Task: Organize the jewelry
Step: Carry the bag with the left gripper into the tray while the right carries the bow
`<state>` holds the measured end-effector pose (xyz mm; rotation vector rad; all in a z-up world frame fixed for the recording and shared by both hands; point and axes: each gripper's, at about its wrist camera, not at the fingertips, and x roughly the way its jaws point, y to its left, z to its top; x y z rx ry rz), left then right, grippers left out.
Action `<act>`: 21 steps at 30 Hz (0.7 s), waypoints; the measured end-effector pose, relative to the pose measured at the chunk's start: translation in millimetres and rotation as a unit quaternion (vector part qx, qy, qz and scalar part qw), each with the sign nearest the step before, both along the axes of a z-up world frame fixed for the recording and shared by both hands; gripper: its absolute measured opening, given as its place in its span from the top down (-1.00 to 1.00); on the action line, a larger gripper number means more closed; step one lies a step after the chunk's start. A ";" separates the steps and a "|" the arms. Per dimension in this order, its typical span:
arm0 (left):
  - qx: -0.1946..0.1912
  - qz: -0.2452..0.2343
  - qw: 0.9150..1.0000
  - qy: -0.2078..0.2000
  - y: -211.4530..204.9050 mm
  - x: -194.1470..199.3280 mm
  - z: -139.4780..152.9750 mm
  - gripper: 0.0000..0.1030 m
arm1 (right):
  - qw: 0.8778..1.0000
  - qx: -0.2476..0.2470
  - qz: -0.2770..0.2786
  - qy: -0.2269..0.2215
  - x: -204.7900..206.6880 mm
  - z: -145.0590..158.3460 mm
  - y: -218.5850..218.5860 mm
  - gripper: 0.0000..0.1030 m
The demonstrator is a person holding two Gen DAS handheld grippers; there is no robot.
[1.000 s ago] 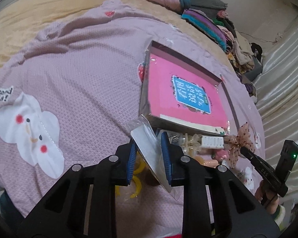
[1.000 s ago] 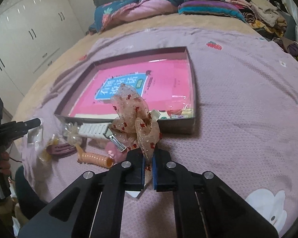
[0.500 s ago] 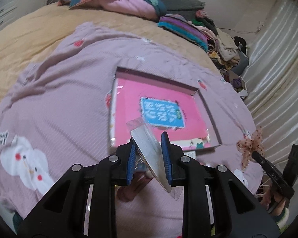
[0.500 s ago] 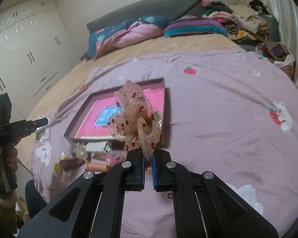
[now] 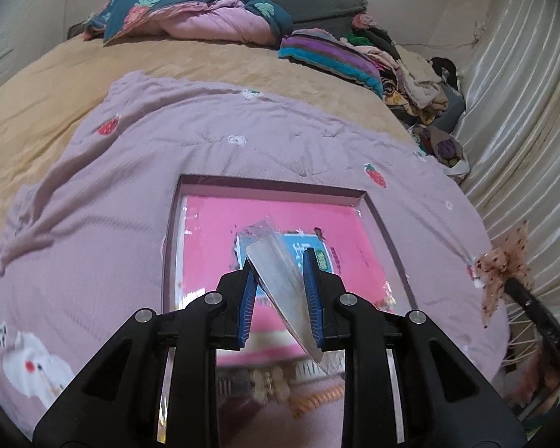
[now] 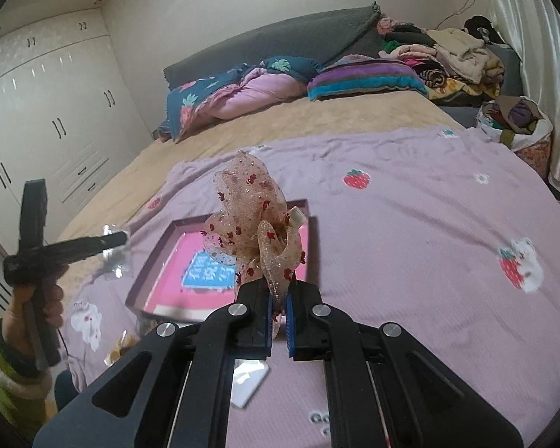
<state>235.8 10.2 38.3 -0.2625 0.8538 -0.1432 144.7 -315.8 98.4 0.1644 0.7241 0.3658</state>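
Left wrist view: my left gripper [image 5: 280, 291] has its blue-padded fingers [image 5: 247, 306] pinching a clear plastic packet with a pale card inside [image 5: 280, 280], which stands tilted between the pads, its top corner leaning to the far left and its bottom tip poking out near the right pad; I see it held in the air above the shallow rectangular box with a dark purple rim and bright pink floor [image 5: 377, 220], whose blue printed label [image 5: 298, 246] sits near the middle; the box rests on the lilac bedspread with strawberry and white animal patches [image 5: 93, 201]; just near of the box, blurred under my gripper, lie a coiled orange hair tie [image 5: 317, 397] and some pale clips I cannot make out; in the right wrist view my right gripper [image 6: 278, 310] is pressed together on the tail of a sheer beige organza bow with red dots [image 6: 250, 216], which rises upright from the pads and hangs above the near right part of the box; a white flat card [image 6: 248, 382] lies on the bedspread beneath that gripper; folded quilts and a striped blanket [image 6: 362, 78] lie at the far end of the bed.
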 end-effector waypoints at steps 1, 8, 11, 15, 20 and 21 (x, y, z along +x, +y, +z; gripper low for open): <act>0.004 0.000 1.000 0.001 -1.3 4.1 -1.8 0.68 | 1.000 0.002 0.004 0.001 6.8 -0.1 4.1 0.91; 0.031 0.002 0.999 0.029 -2.6 33.1 -31.3 0.68 | 0.999 0.007 0.024 0.024 47.3 -12.6 34.8 0.91; 0.036 0.002 0.999 0.034 -2.8 38.1 -41.9 0.68 | 0.998 0.016 0.030 0.044 65.9 -24.5 46.7 0.91; 0.036 0.004 0.998 0.054 -0.1 45.5 -62.0 0.68 | 0.996 0.012 0.035 0.075 85.2 -46.0 62.7 0.91; 0.044 0.006 0.996 0.072 4.7 49.8 -79.7 0.67 | 0.993 0.001 0.038 0.108 96.0 -72.5 80.4 0.91; 0.046 0.006 0.996 0.075 5.2 49.8 -82.4 0.67 | 0.993 0.002 0.039 0.114 96.9 -77.4 83.4 0.91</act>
